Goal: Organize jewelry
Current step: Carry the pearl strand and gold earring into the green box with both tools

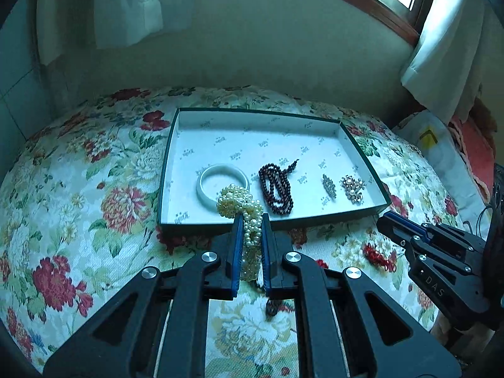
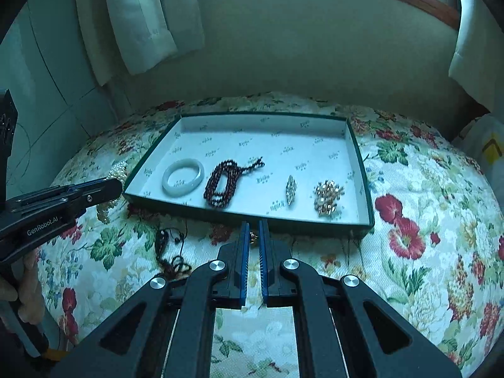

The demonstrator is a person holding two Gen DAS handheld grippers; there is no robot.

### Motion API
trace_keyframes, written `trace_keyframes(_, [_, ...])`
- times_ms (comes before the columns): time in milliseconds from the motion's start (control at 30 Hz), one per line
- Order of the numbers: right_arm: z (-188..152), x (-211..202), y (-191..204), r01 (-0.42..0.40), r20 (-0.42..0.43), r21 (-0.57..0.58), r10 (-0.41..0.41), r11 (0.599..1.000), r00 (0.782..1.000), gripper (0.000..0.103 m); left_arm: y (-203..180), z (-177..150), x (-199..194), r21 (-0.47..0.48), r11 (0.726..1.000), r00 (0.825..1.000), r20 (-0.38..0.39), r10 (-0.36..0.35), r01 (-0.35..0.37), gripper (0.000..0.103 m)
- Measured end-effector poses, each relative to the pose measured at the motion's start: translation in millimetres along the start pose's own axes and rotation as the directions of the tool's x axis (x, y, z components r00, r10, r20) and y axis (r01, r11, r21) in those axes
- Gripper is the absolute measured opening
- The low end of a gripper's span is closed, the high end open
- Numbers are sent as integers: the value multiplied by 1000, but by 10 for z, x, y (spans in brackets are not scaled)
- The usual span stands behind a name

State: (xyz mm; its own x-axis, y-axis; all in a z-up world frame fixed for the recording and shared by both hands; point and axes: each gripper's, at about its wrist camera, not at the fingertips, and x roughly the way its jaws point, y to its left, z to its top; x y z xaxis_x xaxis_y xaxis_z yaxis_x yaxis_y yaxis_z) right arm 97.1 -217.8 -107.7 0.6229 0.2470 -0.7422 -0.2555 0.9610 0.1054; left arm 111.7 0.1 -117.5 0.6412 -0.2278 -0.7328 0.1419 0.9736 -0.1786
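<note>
Floral bedspread below, left tongs level, clamping pearl strand.

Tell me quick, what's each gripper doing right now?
Left gripper: closed on the pearl strand.
Right gripper: nearly closed, holding nothing clearly visible.

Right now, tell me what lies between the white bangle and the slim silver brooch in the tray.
The dark red bead necklace, coiled on the tray floor between the white bangle and the slim silver brooch. Both wrist views show it.
</note>
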Motion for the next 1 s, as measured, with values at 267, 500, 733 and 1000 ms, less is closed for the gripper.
trace_keyframes(267, [535, 230, -127, 6, 55, 4, -6, 1000, 998, 6, -43, 473, 364, 26, 1000, 1000, 27, 10, -11, 10])
trace_keyframes(500, [766, 721, -213, 19, 35, 2, -19, 1000, 999, 6, -29, 707, 872, 35, 999, 1000, -2, 14, -14, 10])
trace_keyframes(733, [795, 1185, -298, 36, -19, -3, -36, 999, 999, 6, 33, 767, 1365, 36, 999, 997, -61, 37, -34, 10])
trace_keyframes(1000, [743, 1482, -313, 45, -79, -22, -47, 999, 996, 6, 81, 800, 1623, 33, 998, 992, -109, 63, -59, 10])
